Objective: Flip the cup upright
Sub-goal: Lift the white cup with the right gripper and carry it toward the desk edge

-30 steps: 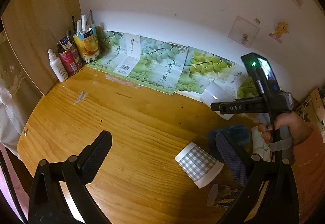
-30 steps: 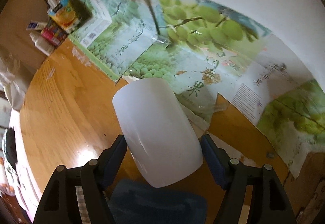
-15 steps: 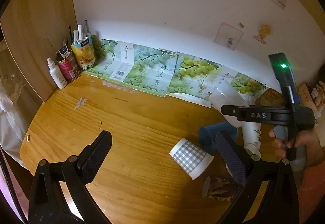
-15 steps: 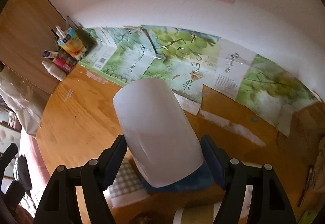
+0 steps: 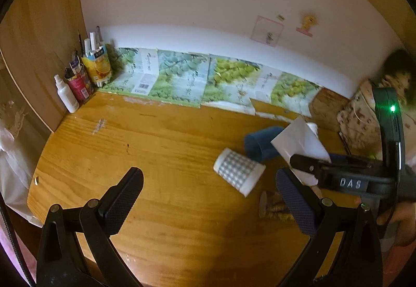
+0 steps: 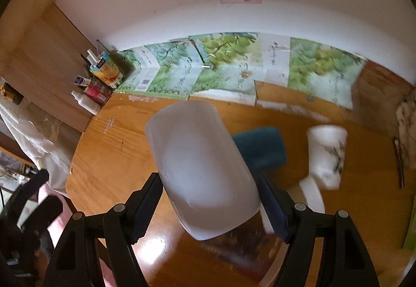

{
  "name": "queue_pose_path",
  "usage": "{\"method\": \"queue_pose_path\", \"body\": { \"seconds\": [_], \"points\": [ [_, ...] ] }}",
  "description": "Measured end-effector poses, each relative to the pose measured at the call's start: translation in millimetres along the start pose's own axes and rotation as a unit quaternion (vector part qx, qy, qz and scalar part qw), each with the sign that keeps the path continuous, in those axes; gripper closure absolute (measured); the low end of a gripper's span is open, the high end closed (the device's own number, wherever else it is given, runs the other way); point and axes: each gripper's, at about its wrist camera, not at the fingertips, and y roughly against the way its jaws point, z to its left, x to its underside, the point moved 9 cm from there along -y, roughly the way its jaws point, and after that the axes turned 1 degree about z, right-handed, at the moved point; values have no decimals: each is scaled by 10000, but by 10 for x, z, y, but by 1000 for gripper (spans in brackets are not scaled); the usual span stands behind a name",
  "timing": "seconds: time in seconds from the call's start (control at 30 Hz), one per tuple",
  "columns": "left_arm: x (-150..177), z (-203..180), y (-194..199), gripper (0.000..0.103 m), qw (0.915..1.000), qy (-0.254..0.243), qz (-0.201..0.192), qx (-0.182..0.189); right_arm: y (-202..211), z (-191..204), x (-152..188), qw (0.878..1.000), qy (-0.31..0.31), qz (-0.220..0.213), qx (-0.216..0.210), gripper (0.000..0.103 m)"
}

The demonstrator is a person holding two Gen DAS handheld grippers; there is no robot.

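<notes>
Right tool (image 6: 210, 205) pinches white cup (image 6: 200, 167), held tilted above worktop (image 6: 109, 157). Left tool (image 5: 208, 190) spread, holding nothing. Checked cup (image 5: 238, 173) lies on its side.

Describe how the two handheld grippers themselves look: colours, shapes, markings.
Both are black plastic with riveted linkage arms and dark blue textured pads. The left gripper shows both pads. The right gripper bears white "DAS" lettering and a green light; the hand holding it is bare.

Translucent white cup (image 6: 202, 170), tilted, claw-held
</notes>
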Motion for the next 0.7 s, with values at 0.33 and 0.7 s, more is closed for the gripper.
{"method": "queue_pose_path", "body": {
  "seconds": [0.33, 0.7],
  "points": [
    [500, 66, 265, 1, 9997, -219, 71, 92, 150, 183, 822, 9986, -517, -62, 13, 28],
    [921, 129, 377, 1, 9988, -441, 216, 80, 227, 328, 1574, 9935, -1088, -330, 81, 28]
  ]
}}
